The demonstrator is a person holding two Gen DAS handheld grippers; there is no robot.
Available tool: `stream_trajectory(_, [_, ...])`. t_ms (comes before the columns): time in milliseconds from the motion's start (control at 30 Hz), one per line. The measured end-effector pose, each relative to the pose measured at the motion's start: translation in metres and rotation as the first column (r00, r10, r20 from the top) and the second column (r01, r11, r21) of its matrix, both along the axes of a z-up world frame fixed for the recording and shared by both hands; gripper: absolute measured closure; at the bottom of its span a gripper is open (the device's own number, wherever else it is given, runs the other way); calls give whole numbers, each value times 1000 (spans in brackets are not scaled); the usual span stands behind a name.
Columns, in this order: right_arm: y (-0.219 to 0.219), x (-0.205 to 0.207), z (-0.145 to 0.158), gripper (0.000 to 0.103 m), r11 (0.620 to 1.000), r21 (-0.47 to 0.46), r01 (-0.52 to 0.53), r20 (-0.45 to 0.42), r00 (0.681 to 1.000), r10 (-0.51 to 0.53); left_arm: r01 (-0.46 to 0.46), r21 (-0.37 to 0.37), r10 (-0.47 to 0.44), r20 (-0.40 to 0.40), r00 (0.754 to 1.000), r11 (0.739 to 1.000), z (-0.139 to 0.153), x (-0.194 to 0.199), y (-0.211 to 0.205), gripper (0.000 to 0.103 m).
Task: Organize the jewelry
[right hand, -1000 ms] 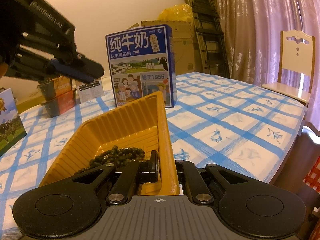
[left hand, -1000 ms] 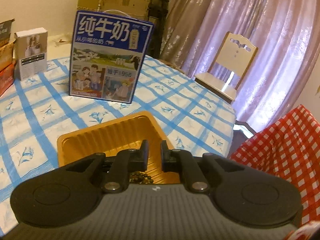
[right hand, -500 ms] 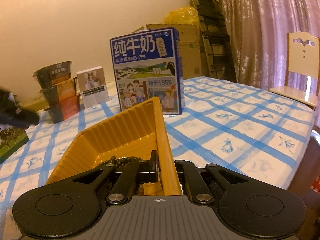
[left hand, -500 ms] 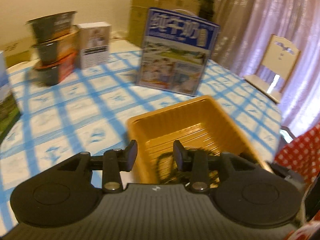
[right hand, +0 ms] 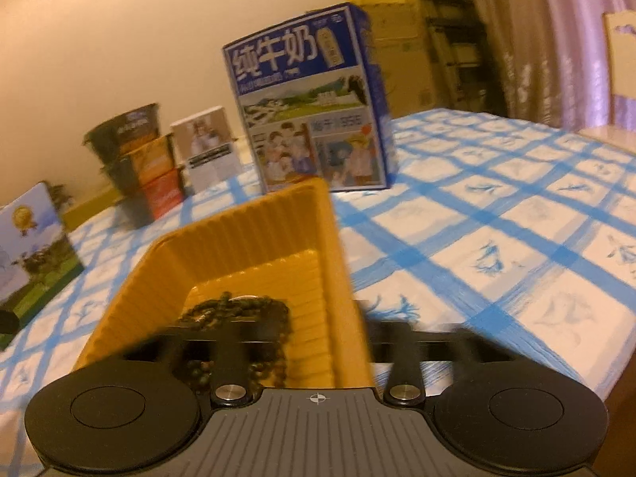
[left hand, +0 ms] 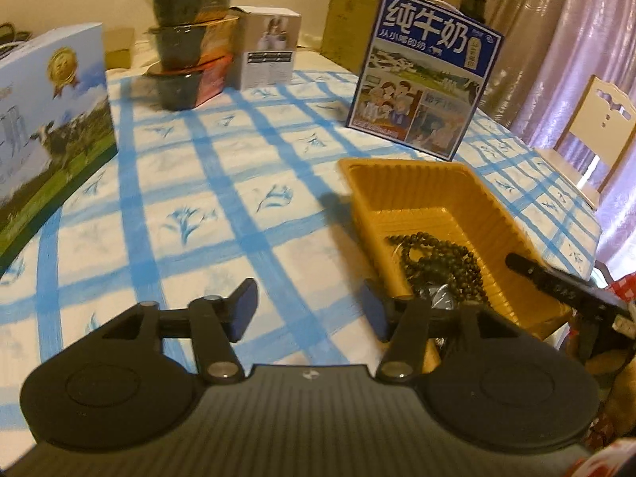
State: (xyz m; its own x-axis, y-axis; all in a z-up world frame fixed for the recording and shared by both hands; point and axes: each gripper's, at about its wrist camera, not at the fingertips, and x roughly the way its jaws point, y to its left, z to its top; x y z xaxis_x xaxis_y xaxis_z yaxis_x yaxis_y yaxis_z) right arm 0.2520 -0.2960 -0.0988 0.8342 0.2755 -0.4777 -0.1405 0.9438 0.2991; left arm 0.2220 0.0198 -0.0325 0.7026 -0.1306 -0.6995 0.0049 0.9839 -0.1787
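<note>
Both grippers' fingers opening, empty: left gripper point(left hand: 308, 310) over bare desk point(left hand: 222, 214); right gripper point(right hand: 318, 342) straddling yellow tray point(right hand: 254, 238) wall, could tip out the bead necklace point(right hand: 238, 310).

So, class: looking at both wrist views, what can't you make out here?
- Right wrist view: right gripper fingers motion-blurred while the jaws open; tips unclear.
- Both views: near part of the bead necklace hidden behind gripper bodies.
- Left wrist view: white chair cut off by the right edge.
- Milk carton small print blurred.
</note>
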Motion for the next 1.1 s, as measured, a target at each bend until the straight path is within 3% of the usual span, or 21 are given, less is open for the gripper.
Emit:
stream_trajectory(33, [-3, -4, 3, 23, 1000, 2, 5, 41, 999, -5, -4, 1, 4, 0, 1000, 1000, -1, -3, 0, 43])
stream_trajectory(100, [-7, -5, 10, 23, 1000, -7, -2, 65, 998, 2, -14, 8, 14, 2, 1000, 1000, -1, -10, 1, 40])
stream_trajectory(233, [-16, -8, 28, 23, 997, -49, 57, 58, 997, -54, -37, 16, 37, 8, 999, 999, 1, -25, 2, 33])
stream_trajectory(333, [-16, -21, 45, 23, 994, -60, 97, 29, 995, -95, -63, 29, 62, 28, 998, 998, 7, -41, 3, 20])
stream_trajectory(433, [-8, -41, 61, 21, 993, -65, 97, 21, 995, -96, -78, 49, 75, 50, 996, 996, 17, -59, 4, 18])
stream_trajectory(600, [28, -83, 86, 19, 999, -35, 15, -9, 1000, -16, -126, 105, 116, 99, 988, 986, 38, -95, 1, 12])
stream_trajectory(800, [74, -129, 106, 19, 994, -32, -101, -50, 994, 99, -124, 143, 104, 140, 985, 982, 62, -141, -1, 12])
stream_trajectory(1000, [107, -165, 110, 19, 970, -103, -219, -95, 973, 209, -138, 126, 124, 111, 986, 982, 73, -177, 2, 12])
stream_trajectory(1100, [114, -179, 108, 19, 966, -118, -229, -116, 970, 215, -119, 113, 111, 74, 991, 986, 71, -190, 2, 12])
